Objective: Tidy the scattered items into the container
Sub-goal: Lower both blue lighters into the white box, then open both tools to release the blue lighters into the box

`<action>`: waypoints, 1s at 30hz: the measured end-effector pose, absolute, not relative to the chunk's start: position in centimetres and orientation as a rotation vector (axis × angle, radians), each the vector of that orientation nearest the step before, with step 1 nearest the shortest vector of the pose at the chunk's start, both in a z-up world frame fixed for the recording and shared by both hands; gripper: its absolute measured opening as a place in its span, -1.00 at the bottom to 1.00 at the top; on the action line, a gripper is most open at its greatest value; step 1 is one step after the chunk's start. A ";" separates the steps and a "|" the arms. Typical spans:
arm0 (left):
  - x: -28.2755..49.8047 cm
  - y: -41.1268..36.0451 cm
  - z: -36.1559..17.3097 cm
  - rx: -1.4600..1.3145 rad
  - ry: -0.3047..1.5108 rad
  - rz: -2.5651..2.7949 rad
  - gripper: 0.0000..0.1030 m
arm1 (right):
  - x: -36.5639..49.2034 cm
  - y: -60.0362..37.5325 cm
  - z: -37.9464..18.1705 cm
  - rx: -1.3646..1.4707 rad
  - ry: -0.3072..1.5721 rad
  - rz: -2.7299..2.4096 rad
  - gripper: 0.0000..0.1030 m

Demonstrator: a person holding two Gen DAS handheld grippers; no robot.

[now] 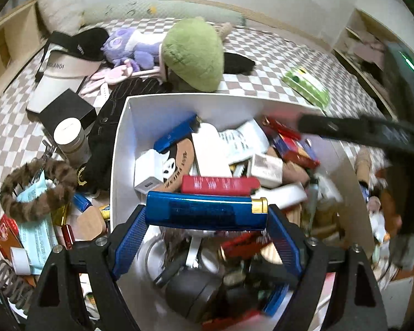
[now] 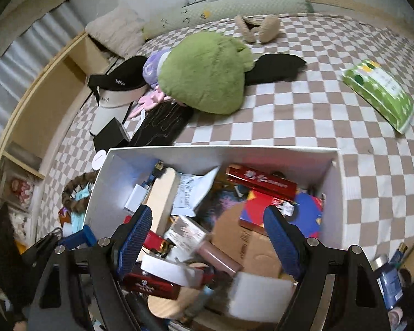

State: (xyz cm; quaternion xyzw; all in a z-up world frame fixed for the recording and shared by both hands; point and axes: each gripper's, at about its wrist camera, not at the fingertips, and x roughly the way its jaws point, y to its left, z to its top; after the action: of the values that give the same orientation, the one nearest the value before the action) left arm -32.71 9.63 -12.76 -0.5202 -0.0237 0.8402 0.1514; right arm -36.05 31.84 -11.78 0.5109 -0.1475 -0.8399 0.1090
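Observation:
A white box (image 1: 124, 149), the container, stands on the checkered bed and is full of small boxes, papers and gadgets; it also shows in the right wrist view (image 2: 336, 193). My left gripper (image 1: 207, 220) is shut on a blue metallic case with a gold cap (image 1: 204, 211), held crosswise above the box's contents. My right gripper (image 2: 208, 237) is open and empty, hovering over the box's near part. The right gripper's black body (image 1: 367, 132) shows over the box's far right corner in the left wrist view.
Left of the box lie a furry brown hair band (image 1: 33, 190), a blue packet, a red box (image 1: 5, 234), a cylinder (image 1: 70, 138) and a black box. Behind it lie a green plush (image 2: 204, 74), caps, black clothes and a green tissue pack (image 2: 378, 93).

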 end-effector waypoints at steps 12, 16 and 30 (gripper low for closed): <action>-37.4 11.6 -14.8 -1.612 -0.165 2.414 0.65 | -35.1 36.0 -11.0 1.498 -0.495 -2.486 0.61; -38.2 12.6 -15.3 -1.608 -0.170 2.384 0.65 | -35.2 36.4 -11.1 1.505 -0.493 -2.481 0.61; -40.9 12.7 -17.4 -1.655 -0.325 2.317 0.65 | -35.0 36.5 -11.8 1.524 -0.442 -2.448 0.61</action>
State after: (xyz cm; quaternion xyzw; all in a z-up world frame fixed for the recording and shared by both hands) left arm -40.87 12.68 -17.42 -0.5719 -0.1124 0.8009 0.1376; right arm -34.95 36.48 -11.81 0.5192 -0.1505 -0.8338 0.1121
